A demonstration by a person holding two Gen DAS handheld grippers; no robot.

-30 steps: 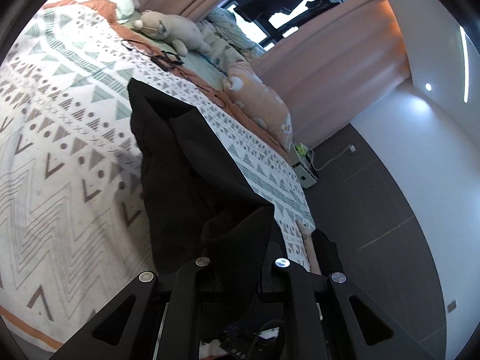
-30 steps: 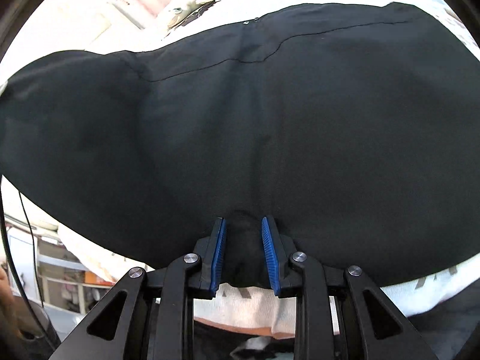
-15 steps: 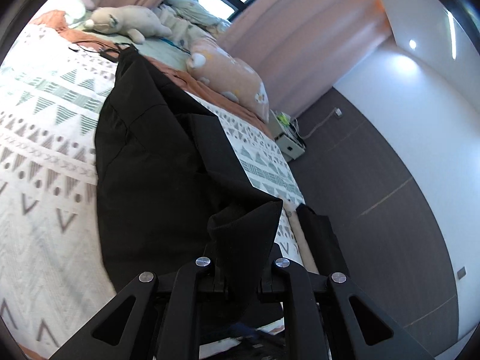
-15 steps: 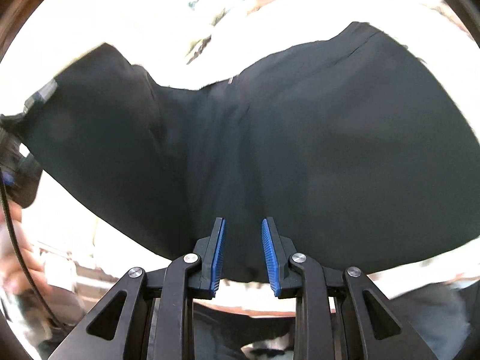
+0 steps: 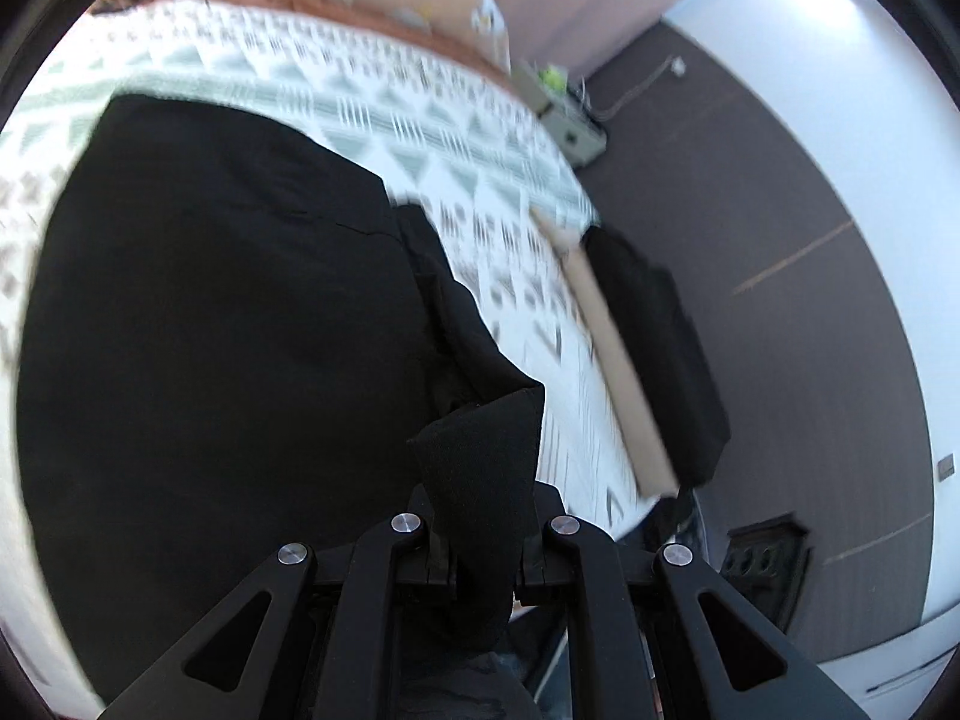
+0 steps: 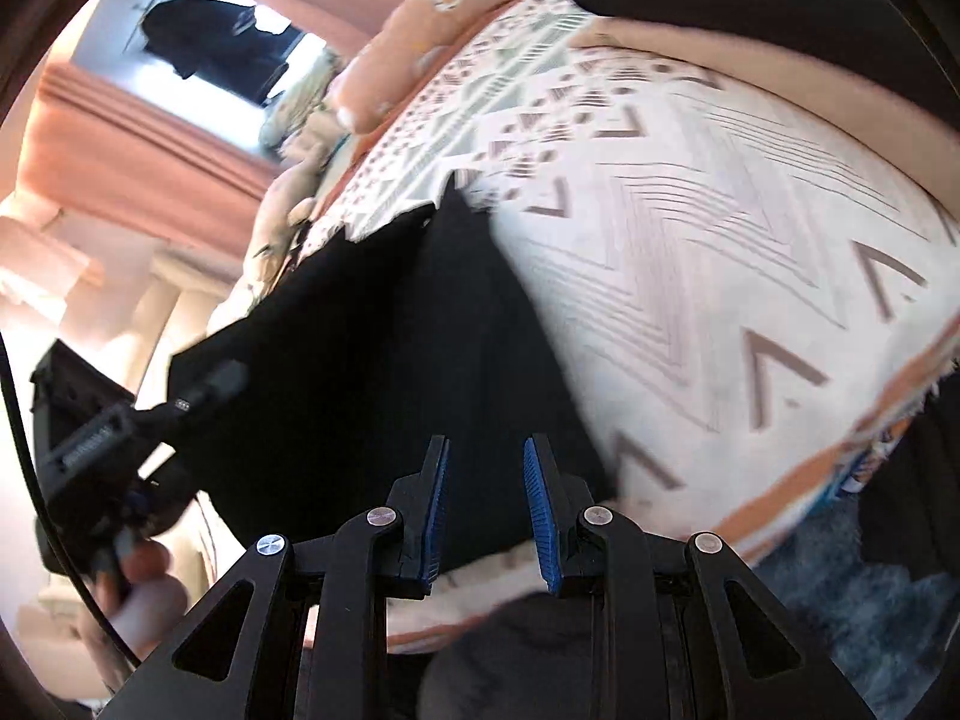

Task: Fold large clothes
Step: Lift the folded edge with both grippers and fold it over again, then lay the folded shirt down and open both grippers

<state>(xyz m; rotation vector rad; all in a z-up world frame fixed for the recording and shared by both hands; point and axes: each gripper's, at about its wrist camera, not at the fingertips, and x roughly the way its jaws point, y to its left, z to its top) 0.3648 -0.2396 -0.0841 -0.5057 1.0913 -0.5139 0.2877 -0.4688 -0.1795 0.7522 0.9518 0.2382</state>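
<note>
Two close wrist views angled down, both over the patterned bedspread [image 5: 456,138].

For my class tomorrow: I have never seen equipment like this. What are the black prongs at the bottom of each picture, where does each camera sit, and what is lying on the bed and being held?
There is no robot here. A person carries a hand-held two-finger gripper in each hand, and a wide-angle camera on each one looks forward along its fingers.

One picture is from the left gripper. It is shut on a corner of the black garment, which lies spread on the patterned bedspread.

The other picture is from the right gripper. Its blue pads hold another fold of the same garment. At that picture's left edge you see the person's hand carrying the other gripper.

A peach pillow lies at the far end of the bed.
</note>
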